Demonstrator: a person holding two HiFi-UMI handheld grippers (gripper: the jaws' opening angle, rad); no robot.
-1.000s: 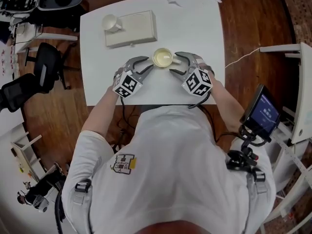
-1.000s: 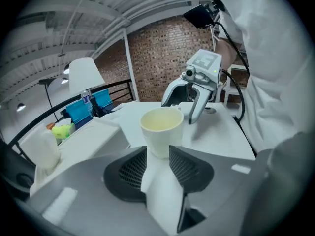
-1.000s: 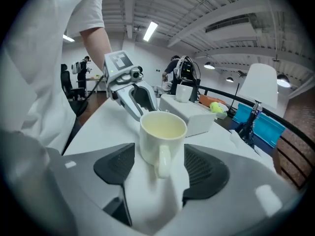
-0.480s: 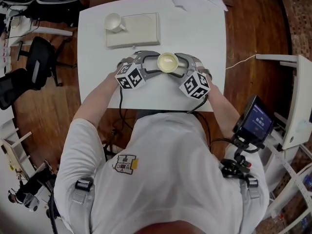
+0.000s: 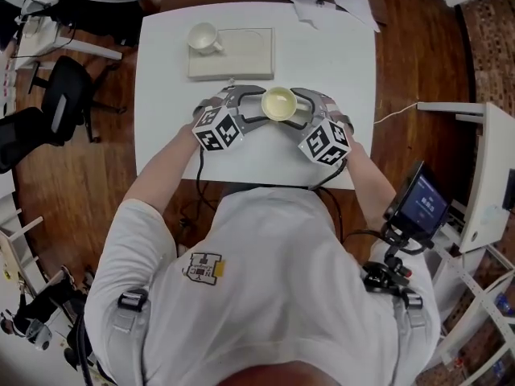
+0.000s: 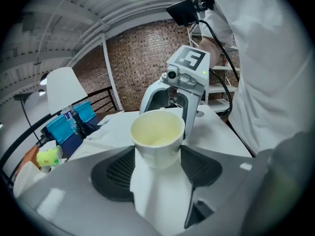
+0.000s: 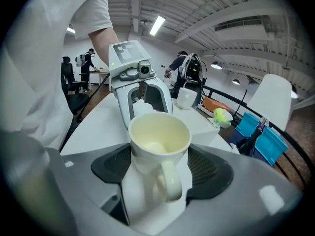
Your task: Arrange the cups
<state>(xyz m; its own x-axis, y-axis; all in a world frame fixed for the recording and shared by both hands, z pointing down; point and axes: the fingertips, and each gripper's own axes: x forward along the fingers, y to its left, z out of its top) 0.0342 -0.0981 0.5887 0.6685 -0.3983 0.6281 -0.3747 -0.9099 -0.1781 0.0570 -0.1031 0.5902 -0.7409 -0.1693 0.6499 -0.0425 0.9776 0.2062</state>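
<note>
Head view shows your two tongs meeting near the middle of the white table (image 5: 169, 71). A small cream ceramic cup (image 5: 279, 103) stands upright between them, with its open mouth facing up. Your left tongs (image 5: 259, 107) come at it from the left. Your right tongs (image 5: 299, 107) come at it from the right.

Both tongs have just been opening, and the cup sits inside both of them. In the left gripper view the cup fills the gap, and the dark pads touch its two sides. The right gripper view shows the same, and the cup's handle (image 7: 167, 181) points back along those tongs. Both tongs are set wide and hold this one cup. You cannot tell if its bottom rests on the table.

Past the tips of the tongs lies a flat beige rectangular tray (image 5: 241, 51), apart from the held cup. A second white cup (image 5: 204, 39) lies tipped on its side at the tray's left end, beyond your left tongs.
</note>
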